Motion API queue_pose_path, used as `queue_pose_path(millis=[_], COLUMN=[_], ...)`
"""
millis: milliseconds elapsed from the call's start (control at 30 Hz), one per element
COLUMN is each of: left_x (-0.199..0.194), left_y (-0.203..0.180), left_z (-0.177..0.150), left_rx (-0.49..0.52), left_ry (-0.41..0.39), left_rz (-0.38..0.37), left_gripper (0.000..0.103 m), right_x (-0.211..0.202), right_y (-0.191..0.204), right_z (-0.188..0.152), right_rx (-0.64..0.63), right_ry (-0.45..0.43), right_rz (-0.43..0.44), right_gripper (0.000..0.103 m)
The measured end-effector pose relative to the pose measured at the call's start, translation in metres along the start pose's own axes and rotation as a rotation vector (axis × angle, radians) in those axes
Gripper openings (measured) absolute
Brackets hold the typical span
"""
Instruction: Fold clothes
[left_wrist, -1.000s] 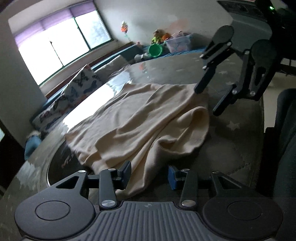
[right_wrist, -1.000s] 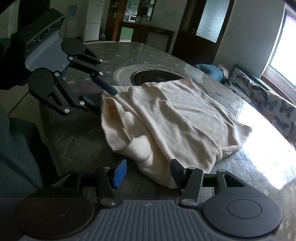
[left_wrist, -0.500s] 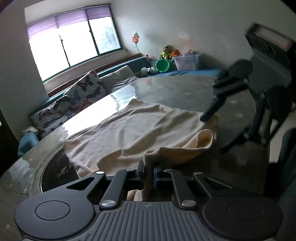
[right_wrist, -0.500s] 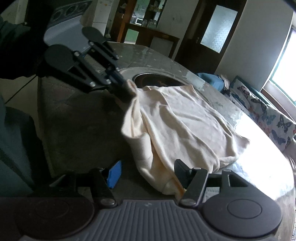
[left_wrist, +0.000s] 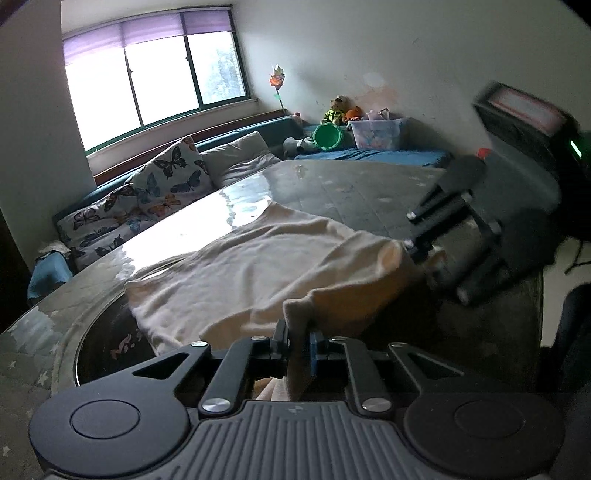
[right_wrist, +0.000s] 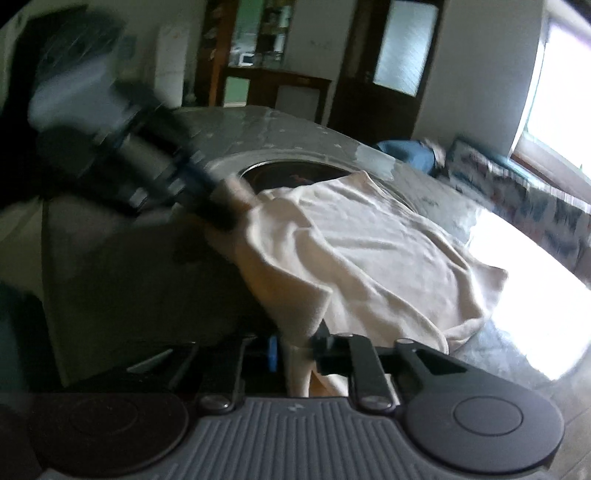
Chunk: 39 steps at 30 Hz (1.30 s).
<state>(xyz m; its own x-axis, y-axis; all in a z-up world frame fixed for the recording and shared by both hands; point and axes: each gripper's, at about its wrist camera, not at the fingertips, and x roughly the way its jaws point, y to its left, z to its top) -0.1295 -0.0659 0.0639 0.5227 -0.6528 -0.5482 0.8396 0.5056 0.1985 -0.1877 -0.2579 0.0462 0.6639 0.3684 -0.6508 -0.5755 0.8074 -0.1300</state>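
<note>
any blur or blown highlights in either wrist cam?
Left wrist view: garment sharp, right gripper motion-blurred, window bright. Right wrist view: blurred overall, left gripper smeared, glare blows out the table at right.

The left gripper (left_wrist: 298, 341) pinches a raised fold of the cream garment (left_wrist: 258, 266) – its jaws opening slightly – while the blurred right gripper (left_wrist: 424, 254) grips the far corner; the cloth spreads over the glossy round table (left_wrist: 351, 184) below a butterfly cushion (left_wrist: 166, 177)
</note>
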Motion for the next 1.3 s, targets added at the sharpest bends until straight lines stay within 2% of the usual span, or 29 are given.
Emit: queue_pose_path(millis=[67,133,167,200,333,567,600,633,667,700,767,833,967,1100,1300], left_x=[-0.005,-0.010,-0.012,-0.013,-0.016,-0.002,0.000,0.001,0.003,0.004,0.003,0.000,-0.009,-0.026,-0.069], left_y=[-0.002,-0.004,-0.005,-0.007,-0.013,-0.014,-0.013,-0.012,-0.010,-0.008,-0.006,-0.005,-0.008,-0.014,-0.034], left_z=[-0.006,-0.010,-0.013,-0.015,-0.025,-0.033,-0.034,-0.034,-0.034,-0.034,-0.034,-0.032,-0.028,-0.023,-0.015], left_rx=[0.003,0.013,0.017,0.024,0.068,0.132,0.134,0.135,0.134,0.128,0.112,0.101,0.101,0.074,0.074], left_ry=[-0.004,-0.008,-0.007,-0.006,0.002,0.034,0.039,0.044,0.049,0.056,0.057,0.049,0.043,0.032,0.041], left_rz=[0.011,0.024,0.031,0.043,0.079,0.141,0.142,0.143,0.144,0.143,0.138,0.136,0.135,0.102,0.004], left_gripper=[0.029,0.034,0.044,0.048,0.055,0.056,0.055,0.047,0.036,0.031,0.014,0.010,0.007,0.006,0.006], right_x=[-0.003,-0.007,-0.008,-0.009,-0.013,-0.019,-0.020,-0.020,-0.020,-0.019,-0.019,-0.019,-0.027,-0.042,-0.084], right_y=[-0.011,-0.019,-0.022,-0.025,-0.035,-0.037,-0.036,-0.035,-0.033,-0.031,-0.028,-0.024,-0.018,-0.013,0.001], right_z=[0.006,0.010,0.012,0.014,0.019,0.024,0.024,0.024,0.023,0.022,0.021,0.020,0.017,0.011,0.005], right_rx=[0.067,0.117,0.134,0.151,0.208,0.216,0.212,0.205,0.193,0.183,0.169,0.156,0.146,0.142,0.149], right_ry=[-0.002,-0.009,-0.012,-0.014,-0.015,-0.021,-0.023,-0.024,-0.023,-0.023,-0.026,-0.030,-0.035,-0.030,0.017], right_rz=[0.026,0.045,0.051,0.057,0.075,0.064,0.062,0.059,0.055,0.051,0.050,0.050,0.063,0.086,0.163], right_gripper=[0.012,0.012,0.012,0.012,0.012,0.012,0.012,0.012,0.012,0.012,0.012,0.011,0.010,0.010,0.010])
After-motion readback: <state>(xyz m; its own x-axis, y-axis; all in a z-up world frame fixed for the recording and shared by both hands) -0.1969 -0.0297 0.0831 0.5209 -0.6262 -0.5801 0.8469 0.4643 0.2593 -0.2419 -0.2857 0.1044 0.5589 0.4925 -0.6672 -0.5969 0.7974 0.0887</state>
